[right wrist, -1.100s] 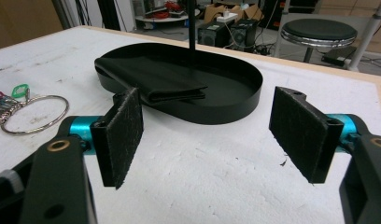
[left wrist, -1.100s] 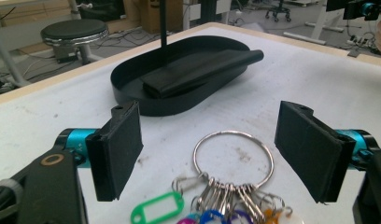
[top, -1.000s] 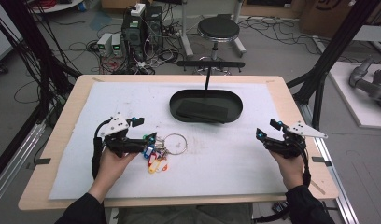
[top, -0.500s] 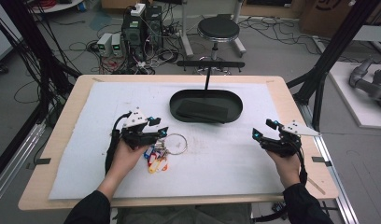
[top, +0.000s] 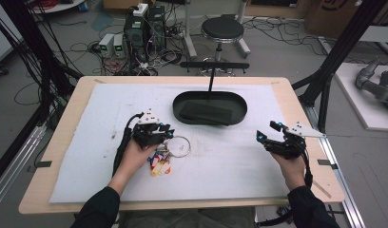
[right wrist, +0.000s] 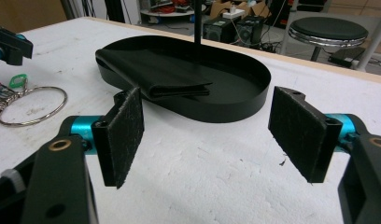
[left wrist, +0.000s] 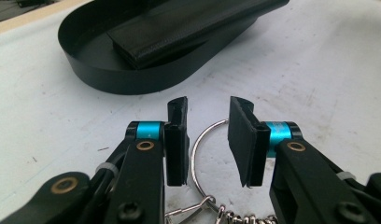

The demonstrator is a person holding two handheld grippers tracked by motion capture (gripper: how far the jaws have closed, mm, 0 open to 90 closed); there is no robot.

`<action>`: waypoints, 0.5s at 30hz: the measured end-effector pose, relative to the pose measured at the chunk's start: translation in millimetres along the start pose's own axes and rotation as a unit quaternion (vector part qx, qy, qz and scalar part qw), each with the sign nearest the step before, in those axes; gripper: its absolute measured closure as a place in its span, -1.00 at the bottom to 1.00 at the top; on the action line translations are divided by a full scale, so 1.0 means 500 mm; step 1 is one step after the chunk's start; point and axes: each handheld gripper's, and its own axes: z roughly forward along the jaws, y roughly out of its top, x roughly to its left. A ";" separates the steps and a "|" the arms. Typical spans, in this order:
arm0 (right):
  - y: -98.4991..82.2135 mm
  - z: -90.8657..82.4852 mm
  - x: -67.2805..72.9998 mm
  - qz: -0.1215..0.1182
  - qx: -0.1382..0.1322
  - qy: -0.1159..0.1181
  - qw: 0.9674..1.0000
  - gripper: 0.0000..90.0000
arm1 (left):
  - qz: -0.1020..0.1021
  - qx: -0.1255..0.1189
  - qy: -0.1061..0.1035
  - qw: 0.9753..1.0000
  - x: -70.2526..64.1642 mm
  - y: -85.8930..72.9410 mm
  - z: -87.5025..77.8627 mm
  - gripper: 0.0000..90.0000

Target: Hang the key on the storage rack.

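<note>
A metal key ring [top: 189,146] with several coloured tags [top: 159,164] lies on the white foam mat [top: 230,161], left of centre. My left gripper [top: 167,132] sits low over the ring's near edge. In the left gripper view the ring's wire [left wrist: 192,158] runs up between the jaws of my left gripper [left wrist: 208,105], close to the left pad. The jaws have just been closing, but a gap remains and neither pad presses the wire. My right gripper [top: 268,131] hovers open at the mat's right side, nothing between its pads [right wrist: 123,135].
A black oval tray [top: 175,107] holding a folded black cloth [top: 204,113] sits at the mat's far middle, just beyond the ring. A black T-shaped stand [top: 214,66] rises behind it. Bare mat lies between the two grippers.
My left gripper has moved right and a little down onto the key ring, and its jaws have narrowed around the ring's wire. The right gripper has stayed nearly still.
</note>
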 end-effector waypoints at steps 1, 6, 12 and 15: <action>0.000 0.000 0.000 -0.001 0.001 0.002 1.000 -0.40 | 0.001 0.009 0.002 1.000 0.000 -0.001 0.004 0.52; 0.000 0.001 0.000 -0.005 0.000 0.005 1.000 -0.39 | 0.005 0.039 0.002 0.999 0.002 -0.007 0.027 0.59; 0.000 0.000 -0.001 -0.004 0.000 0.009 1.000 -0.38 | 0.013 0.056 0.006 0.998 0.001 -0.002 0.044 0.68; -0.001 0.001 0.000 -0.006 0.001 0.010 1.000 -0.38 | 0.014 0.073 0.007 0.997 0.000 -0.005 0.052 0.70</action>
